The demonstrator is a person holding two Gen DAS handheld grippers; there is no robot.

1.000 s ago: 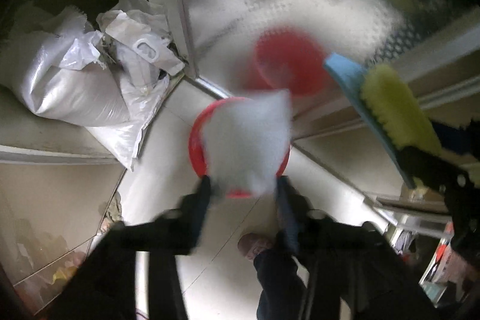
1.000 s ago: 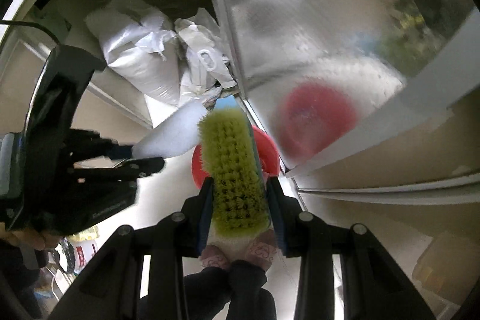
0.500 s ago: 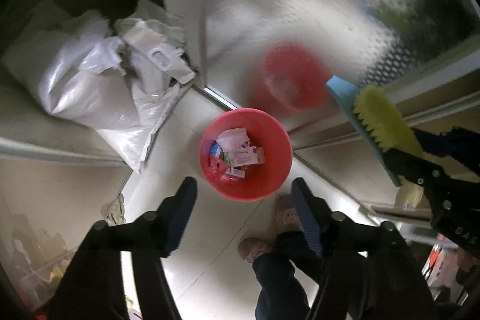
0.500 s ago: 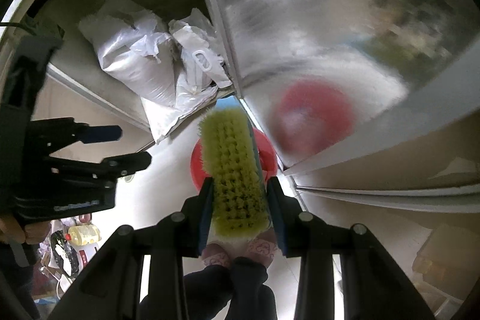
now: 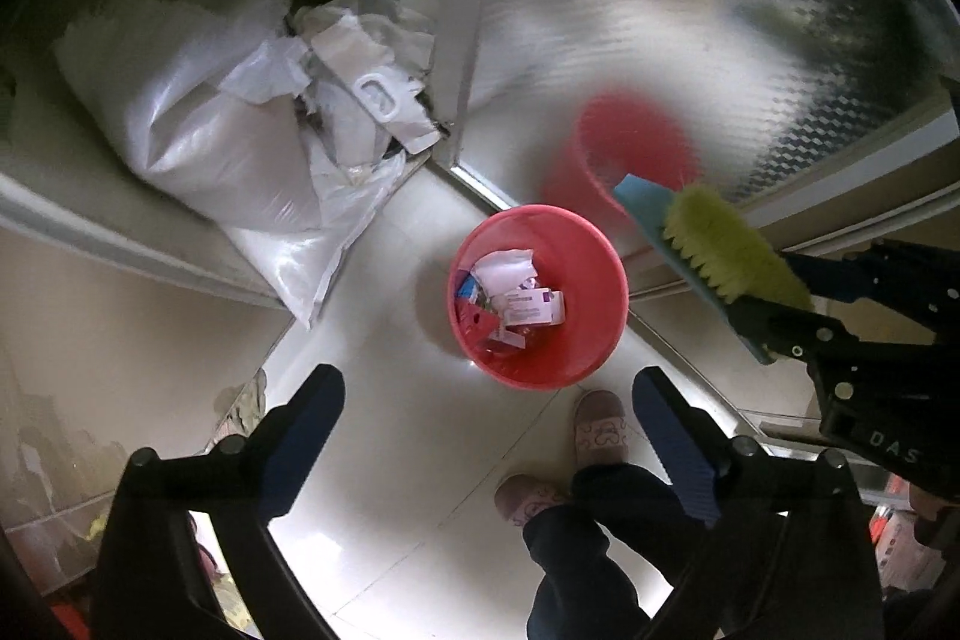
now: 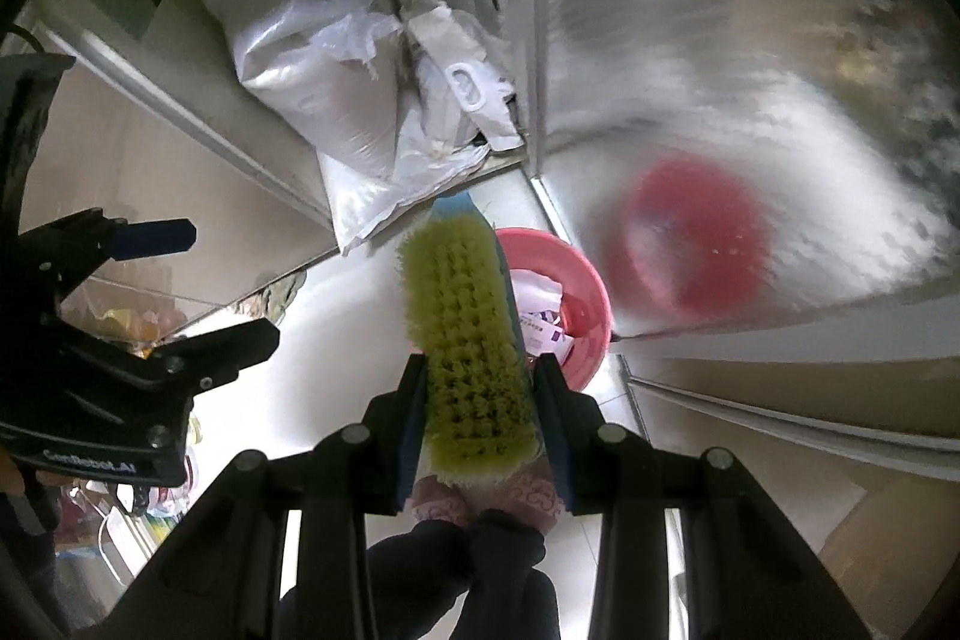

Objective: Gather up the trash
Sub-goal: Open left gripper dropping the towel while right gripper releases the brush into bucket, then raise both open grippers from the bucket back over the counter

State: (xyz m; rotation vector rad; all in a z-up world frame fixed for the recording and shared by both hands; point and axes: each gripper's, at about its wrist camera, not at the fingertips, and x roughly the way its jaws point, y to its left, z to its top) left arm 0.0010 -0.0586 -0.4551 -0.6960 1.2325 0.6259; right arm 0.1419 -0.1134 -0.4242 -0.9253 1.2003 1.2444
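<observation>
At 10 o'clock from the red bin (image 5: 591, 280), white sacks (image 5: 240, 130) lie against the wall. Left gripper (image 5: 487, 403) points down over the floor (image 5: 384, 340), fingers released and just spread wide, nothing between them. Bin holds paper trash (image 5: 516, 298). Right gripper (image 6: 480, 400), at 3 o'clock, grasps a yellow-bristled brush (image 6: 462, 334).
</observation>
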